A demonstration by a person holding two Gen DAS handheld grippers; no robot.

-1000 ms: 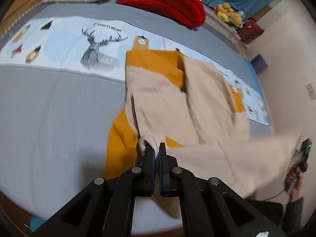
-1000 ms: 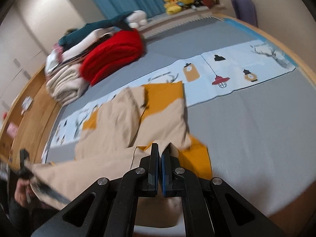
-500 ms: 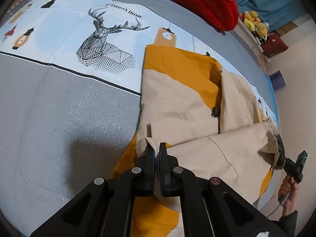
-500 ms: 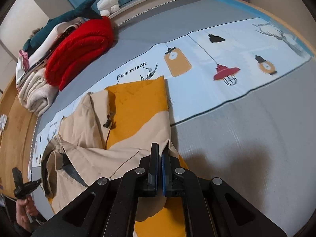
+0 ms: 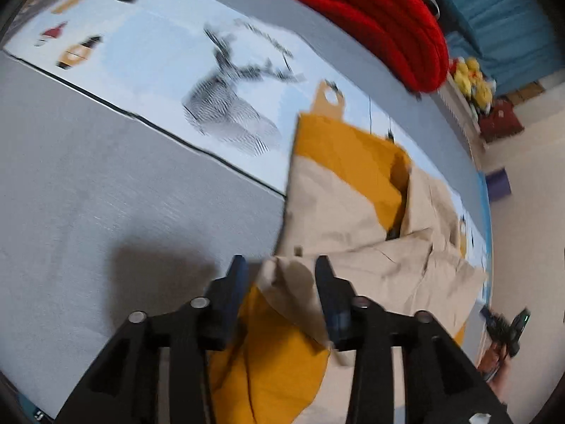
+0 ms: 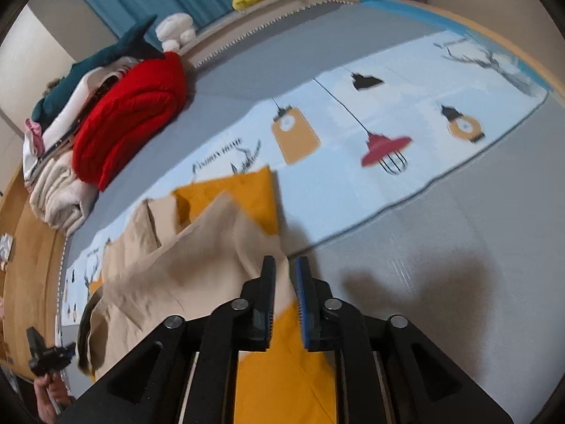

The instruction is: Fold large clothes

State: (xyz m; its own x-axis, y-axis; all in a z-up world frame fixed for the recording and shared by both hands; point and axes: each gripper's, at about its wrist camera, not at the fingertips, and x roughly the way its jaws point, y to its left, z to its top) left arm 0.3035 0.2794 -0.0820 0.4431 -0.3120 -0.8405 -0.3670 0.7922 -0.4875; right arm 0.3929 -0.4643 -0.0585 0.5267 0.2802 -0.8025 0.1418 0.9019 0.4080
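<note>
Blurred "FASHION HOME" lettering on the printed mat point(image 6: 416, 130)

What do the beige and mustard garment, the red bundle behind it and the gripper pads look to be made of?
Garment: likely a thin woven cotton-type cloth, matte, creasing in sharp folds.
Red bundle: probably plush fleece or thick knit, with ribbed, fuzzy rolls.
Right gripper pads: seemingly blue ridged rubber on black hard plastic fingers; its jaws are opening, cloth between them.

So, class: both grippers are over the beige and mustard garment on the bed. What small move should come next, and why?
Probably lift both grippers clear. The left gripper and right gripper are opening, with the garment loose between the jaws, and the beige flap already lies folded over it.
</note>
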